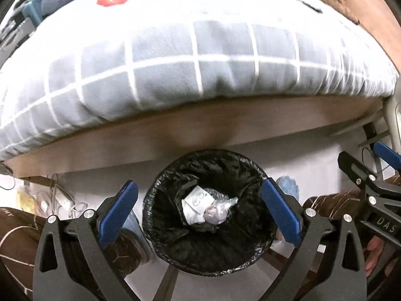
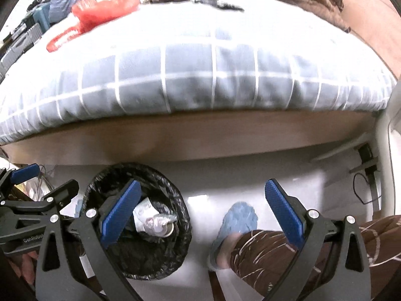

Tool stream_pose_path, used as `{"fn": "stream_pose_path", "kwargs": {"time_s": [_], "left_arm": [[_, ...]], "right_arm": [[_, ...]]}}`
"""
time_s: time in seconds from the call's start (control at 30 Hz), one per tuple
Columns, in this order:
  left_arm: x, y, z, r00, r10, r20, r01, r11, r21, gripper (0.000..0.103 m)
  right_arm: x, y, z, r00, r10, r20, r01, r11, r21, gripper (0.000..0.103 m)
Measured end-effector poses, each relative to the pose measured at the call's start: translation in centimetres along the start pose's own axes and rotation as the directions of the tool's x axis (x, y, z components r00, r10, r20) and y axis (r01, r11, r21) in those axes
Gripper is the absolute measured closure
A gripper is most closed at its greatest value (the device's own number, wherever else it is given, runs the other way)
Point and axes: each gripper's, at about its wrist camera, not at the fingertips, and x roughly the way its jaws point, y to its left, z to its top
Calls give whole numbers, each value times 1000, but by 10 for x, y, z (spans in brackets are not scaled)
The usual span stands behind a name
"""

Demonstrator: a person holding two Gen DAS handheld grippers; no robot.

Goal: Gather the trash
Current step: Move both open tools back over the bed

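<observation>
A round bin [image 1: 208, 258] lined with a black bag stands on the pale floor below the bed's edge. Inside lie a white paper wrapper [image 1: 196, 200] and a crumpled clear plastic bag [image 1: 219, 209]. My left gripper [image 1: 199, 210] hangs above the bin, open wide, nothing between its blue pads [image 1: 117, 213]. In the right wrist view the bin [image 2: 150, 258] sits at lower left with the same trash [image 2: 155, 223] in it. My right gripper [image 2: 203, 215] is open over the bare floor, right of the bin, empty.
A bed with a grey checked quilt [image 1: 175, 57] and wooden side board [image 1: 200, 130] fills the upper half. A red plastic bag [image 2: 100, 12] lies on the quilt. The person's leg in brown patterned trousers [image 2: 263, 255] and blue slipper [image 2: 238, 220] stand beside the bin. Cables [image 2: 363, 185] hang at right.
</observation>
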Motion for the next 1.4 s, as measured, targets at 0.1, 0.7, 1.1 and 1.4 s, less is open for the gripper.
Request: {"fn": "stream_pose_path", "kwargs": {"time_s": [0.1, 0.7, 1.1, 1.4], "left_arm": [[-18, 1, 5, 999, -1, 39, 1, 1000, -3, 6], [-99, 27, 57, 965, 32, 260, -19, 998, -53, 6], [-103, 37, 145, 953, 13, 304, 0, 999, -43, 6], [-64, 38, 214, 958, -12, 285, 25, 999, -43, 6]], "right_arm": [[-18, 2, 6, 999, -10, 48, 10, 1000, 1, 8], [-86, -6, 63, 969, -6, 249, 14, 999, -31, 8], [-70, -23, 144, 963, 4, 270, 6, 999, -38, 8], [-21, -30, 213, 976, 14, 217, -4, 999, -51, 8]]}}
